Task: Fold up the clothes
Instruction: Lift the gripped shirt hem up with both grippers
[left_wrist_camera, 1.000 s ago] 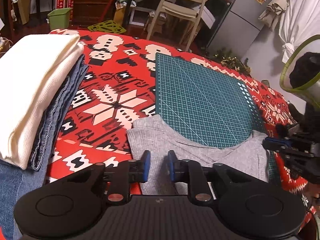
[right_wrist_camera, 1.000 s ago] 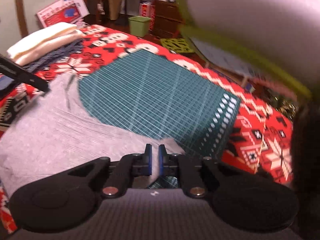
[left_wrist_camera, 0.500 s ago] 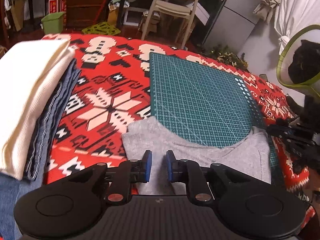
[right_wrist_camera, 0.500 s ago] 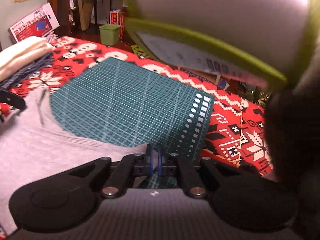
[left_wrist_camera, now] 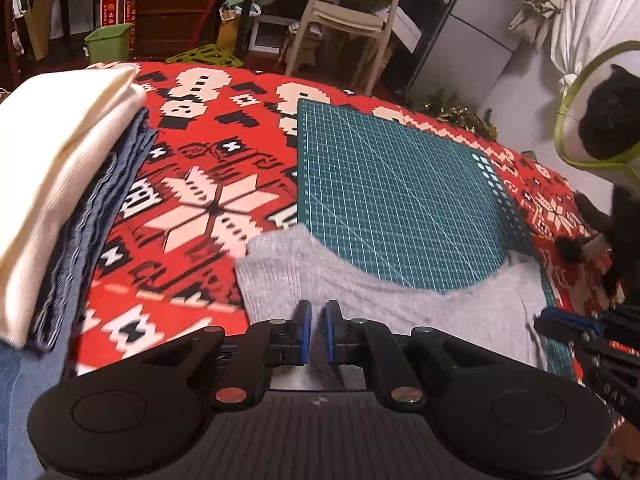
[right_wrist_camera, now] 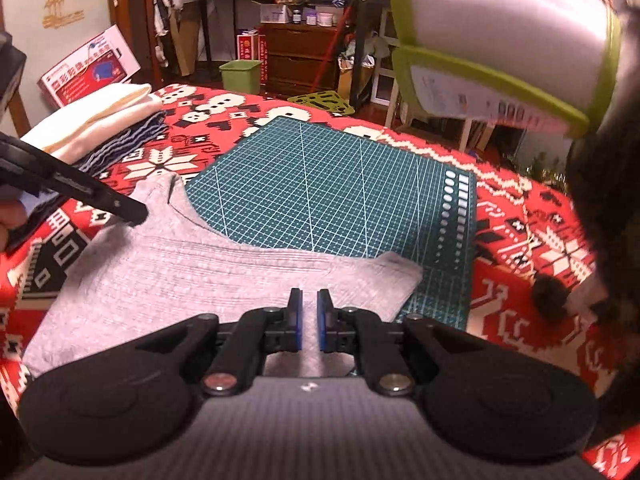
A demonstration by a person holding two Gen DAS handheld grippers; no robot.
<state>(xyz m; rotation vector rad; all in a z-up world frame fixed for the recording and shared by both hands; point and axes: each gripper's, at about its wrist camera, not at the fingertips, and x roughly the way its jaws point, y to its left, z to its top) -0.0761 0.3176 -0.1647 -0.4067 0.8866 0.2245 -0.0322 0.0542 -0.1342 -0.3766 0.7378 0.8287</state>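
Two hand-held grippers sit low over a grey ribbed garment (left_wrist_camera: 400, 300) spread flat at the near edge of the work surface. Left gripper (left_wrist_camera: 318, 336): blue-padded fingers parted by a narrow gap, grey cloth visible through the gap, nothing pinched between the pads; it hovers over the garment's left shoulder area. Right gripper (right_wrist_camera: 310, 322): jaws likewise slightly apart, released, no fabric between them, positioned above the garment's right-hand corner near the mat edge. In the left wrist view the right gripper shows at the far right, its blue tip just beside the garment's right edge. In the right wrist view the left gripper's black finger (right_wrist_camera: 120, 206) reaches in from the left over the garment near its neckline. Garment lies partly on a green cutting mat (left_wrist_camera: 400, 184) and partly on a red patterned tablecloth (left_wrist_camera: 192, 208); its curved neckline exposes the mat grid. Stack of folded clothes (left_wrist_camera: 52, 184) at left: cream knit on top, blue denim-like layers under it, well apart from the grey garment. Black cat wearing a green-rimmed cone collar (left_wrist_camera: 592, 120) stands at the right edge of the surface, close to the right gripper. Beige chair (left_wrist_camera: 352, 12) and green bin (left_wrist_camera: 108, 42) in the background.
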